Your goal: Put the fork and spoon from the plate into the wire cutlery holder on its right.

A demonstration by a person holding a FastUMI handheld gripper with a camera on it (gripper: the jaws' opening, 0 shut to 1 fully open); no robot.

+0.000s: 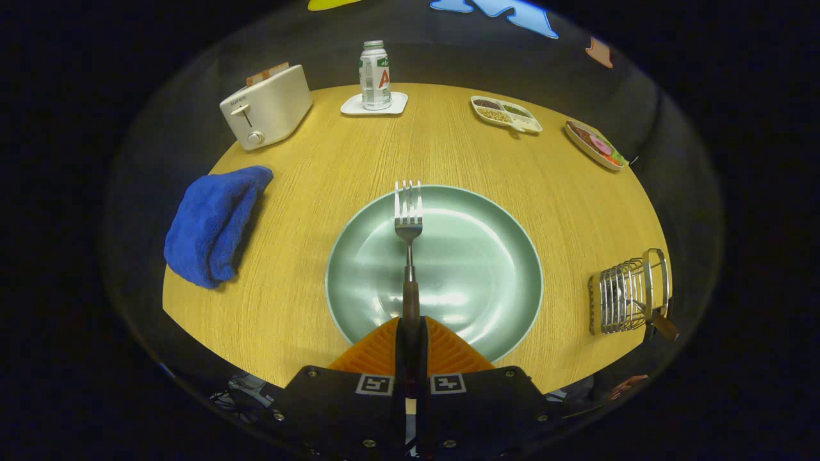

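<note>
Through the gripper view I have the claw [410, 336] clamped on the fork's [408, 221] handle, both fingers pressed on it low down, so the tines point straight ahead toward twelve o'clock over the pale green plate [487, 269]; gripping near the handle's end leaves the long front free to drop into a basket; I judge the fork lifted off the plate, though I cannot be certain; the wire cutlery holder [624, 294] stands at about three o'clock from the plate, near the desk [359, 160] edge, and a dark handle juts from it, perhaps the spoon's; I cannot tell.
</note>
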